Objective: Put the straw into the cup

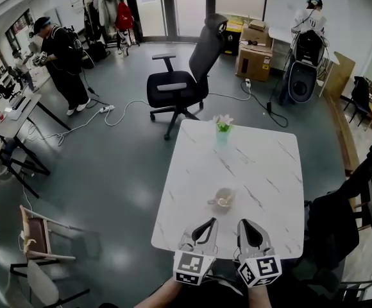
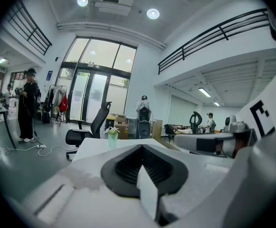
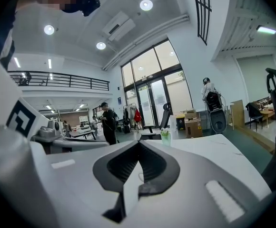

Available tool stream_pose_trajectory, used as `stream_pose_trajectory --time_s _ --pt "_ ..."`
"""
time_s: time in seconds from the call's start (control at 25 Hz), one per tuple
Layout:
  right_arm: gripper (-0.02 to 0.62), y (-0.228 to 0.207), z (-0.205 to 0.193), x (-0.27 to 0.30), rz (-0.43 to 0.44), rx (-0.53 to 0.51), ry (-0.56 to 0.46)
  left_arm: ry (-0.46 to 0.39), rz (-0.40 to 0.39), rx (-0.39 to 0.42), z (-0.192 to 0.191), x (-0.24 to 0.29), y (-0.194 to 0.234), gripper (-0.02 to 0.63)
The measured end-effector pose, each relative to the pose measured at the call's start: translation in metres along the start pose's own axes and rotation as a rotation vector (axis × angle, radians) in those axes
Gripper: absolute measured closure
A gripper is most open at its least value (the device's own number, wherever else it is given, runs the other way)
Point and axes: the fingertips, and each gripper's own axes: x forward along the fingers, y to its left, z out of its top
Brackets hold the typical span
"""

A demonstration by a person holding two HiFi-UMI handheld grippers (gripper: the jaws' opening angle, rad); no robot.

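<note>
Left gripper [image 1: 210, 223] and right gripper [image 1: 245, 224], both closed empty, face the cup [image 1: 223, 199]; straw not discernible, so the step is undetermined.

I read the desk [image 1: 263, 165] top as smooth white marble-look stone with grey veins, faintly glossy. The cup [image 1: 224, 199] looks clear and glassy. My left tool [image 1: 206, 224] and right tool [image 1: 247, 224] have matt white plastic shells with black ribbed linings. The grey floor [image 1: 109, 165] is smooth with a soft sheen.
</note>
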Motion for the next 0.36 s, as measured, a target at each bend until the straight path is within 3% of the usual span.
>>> stream_pose_trajectory --time_s 0.36 --pt "0.595 -0.0024 -0.0016 0.0042 -0.018 -0.008 0.02 0.007 -0.012 -0.002 -0.0012 0.0029 -0.0005 0.604"
